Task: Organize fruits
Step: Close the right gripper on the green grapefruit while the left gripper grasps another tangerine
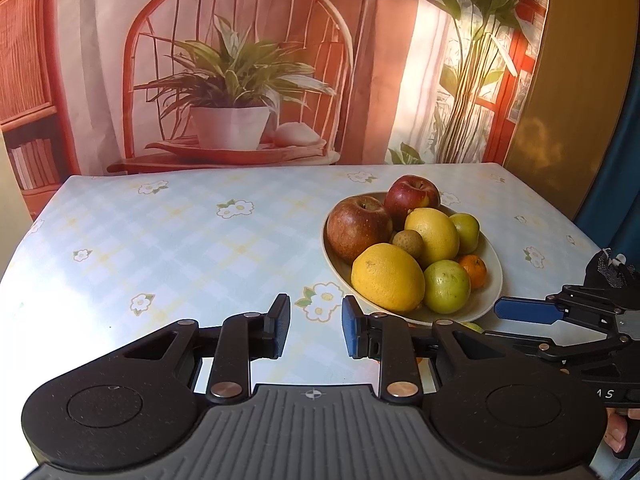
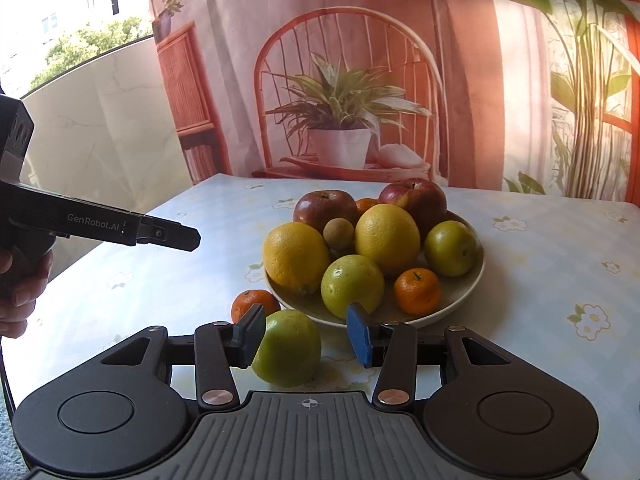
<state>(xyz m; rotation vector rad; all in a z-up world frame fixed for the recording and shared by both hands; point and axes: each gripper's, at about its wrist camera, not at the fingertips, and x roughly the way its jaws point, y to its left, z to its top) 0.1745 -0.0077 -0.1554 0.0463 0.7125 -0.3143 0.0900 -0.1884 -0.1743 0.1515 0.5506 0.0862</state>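
Note:
A beige plate (image 2: 448, 312) (image 1: 486, 300) on the table holds two red apples (image 2: 325, 208), two yellow citrus fruits (image 2: 295, 256), two green fruits (image 2: 352, 286), a small brown fruit (image 2: 338, 233) and tangerines (image 2: 417, 291). A green fruit (image 2: 289, 350) and a tangerine (image 2: 253, 304) lie on the table in front of the plate. My right gripper (image 2: 305, 338) is open, with the loose green fruit between its fingers, touching the left pad. My left gripper (image 1: 316, 326) is open and empty above the table, left of the plate.
The table (image 1: 180, 240) has a light blue checked cloth with flower prints. A printed backdrop of a chair and plants (image 1: 236, 80) hangs behind its far edge. The right gripper's body (image 1: 580, 320) shows at the right of the left wrist view.

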